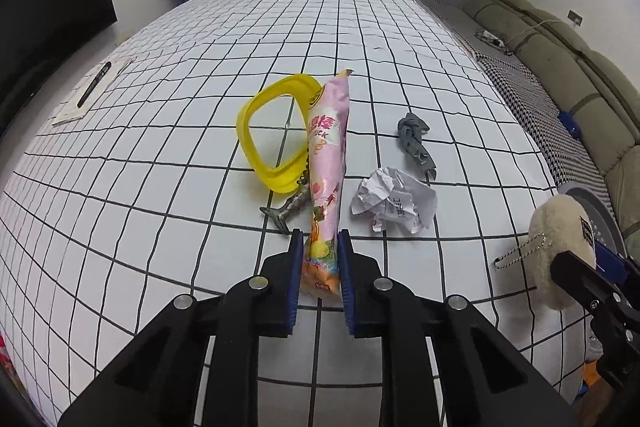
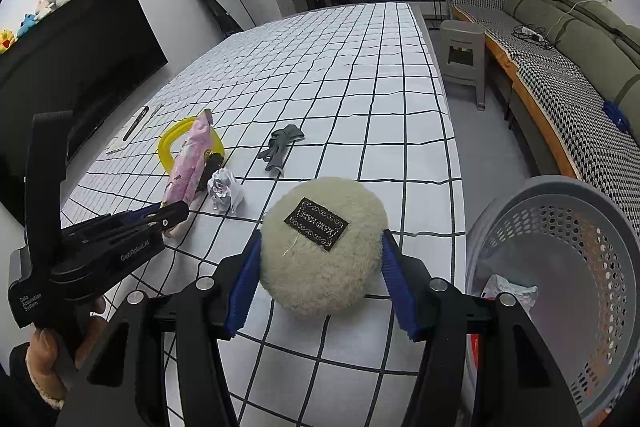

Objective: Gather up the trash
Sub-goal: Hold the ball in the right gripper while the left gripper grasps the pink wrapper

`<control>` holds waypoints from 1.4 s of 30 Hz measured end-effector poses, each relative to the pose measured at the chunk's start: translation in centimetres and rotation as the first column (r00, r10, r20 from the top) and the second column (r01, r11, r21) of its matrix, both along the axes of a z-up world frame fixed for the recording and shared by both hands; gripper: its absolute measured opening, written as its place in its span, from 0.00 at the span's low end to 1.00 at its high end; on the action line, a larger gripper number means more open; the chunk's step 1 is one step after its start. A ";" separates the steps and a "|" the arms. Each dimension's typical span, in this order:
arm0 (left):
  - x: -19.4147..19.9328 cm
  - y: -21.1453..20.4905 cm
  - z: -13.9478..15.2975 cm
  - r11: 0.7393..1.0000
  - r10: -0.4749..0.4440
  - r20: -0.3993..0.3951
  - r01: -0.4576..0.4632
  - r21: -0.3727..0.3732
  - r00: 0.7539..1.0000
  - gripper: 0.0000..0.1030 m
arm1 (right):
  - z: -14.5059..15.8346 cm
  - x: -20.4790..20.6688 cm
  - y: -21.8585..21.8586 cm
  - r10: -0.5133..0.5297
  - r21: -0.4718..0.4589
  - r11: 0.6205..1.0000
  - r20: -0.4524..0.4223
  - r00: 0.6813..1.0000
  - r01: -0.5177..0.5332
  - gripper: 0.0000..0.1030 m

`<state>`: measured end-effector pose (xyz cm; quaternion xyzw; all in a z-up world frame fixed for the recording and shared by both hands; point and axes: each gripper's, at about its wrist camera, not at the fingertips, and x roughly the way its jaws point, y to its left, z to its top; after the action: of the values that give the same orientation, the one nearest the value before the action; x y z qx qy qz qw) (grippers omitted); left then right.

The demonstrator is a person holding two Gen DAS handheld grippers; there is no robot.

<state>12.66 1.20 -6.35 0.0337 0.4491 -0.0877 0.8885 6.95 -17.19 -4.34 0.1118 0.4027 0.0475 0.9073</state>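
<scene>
Pinching pink wrapper point(image 1: 326, 179), left claw point(image 1: 320, 247); right claw point(image 2: 320, 247) clamps fluffy pad point(image 2: 324, 247), underside hidden.

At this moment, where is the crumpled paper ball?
The crumpled paper ball lies on the checked tablecloth, just right of the pink snack wrapper and in front of the grey rag.
</scene>
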 end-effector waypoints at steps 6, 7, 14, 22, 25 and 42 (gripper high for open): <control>-2.3 1.3 0.5 1.000 0.001 -0.009 -0.001 -0.022 1.000 0.17 | 0.4 -1.1 0.5 0.004 -0.001 1.000 0.013 1.000 -0.004 0.54; -2.8 1.5 0.5 1.000 0.002 -0.011 -0.002 -0.026 1.000 0.17 | 0.5 -1.3 0.7 0.005 0.000 1.000 0.015 1.000 -0.005 0.54; -6.3 2.8 0.4 1.000 0.003 -0.017 -0.004 -0.026 1.000 0.17 | 0.6 -2.6 1.6 0.024 0.001 1.000 0.020 0.999 -0.024 0.54; -8.0 4.0 0.3 1.000 0.013 -0.014 -0.014 -0.029 1.000 0.17 | 0.6 -4.2 2.4 0.038 0.000 0.999 0.029 0.999 -0.038 0.54; -8.0 4.2 0.1 0.999 0.017 -0.029 -0.018 -0.039 0.999 0.17 | 0.7 -4.9 2.3 0.033 0.001 0.999 0.033 0.999 -0.033 0.54; -7.0 3.7 0.7 0.999 0.021 -0.017 -0.021 -0.030 1.000 0.32 | 0.1 -5.6 1.3 0.009 0.009 1.000 0.025 1.000 -0.010 0.54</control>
<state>5.68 4.94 -5.70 0.0147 0.4553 -0.0855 0.8861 1.34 -15.90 -4.22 0.1135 0.3917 0.0551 0.9114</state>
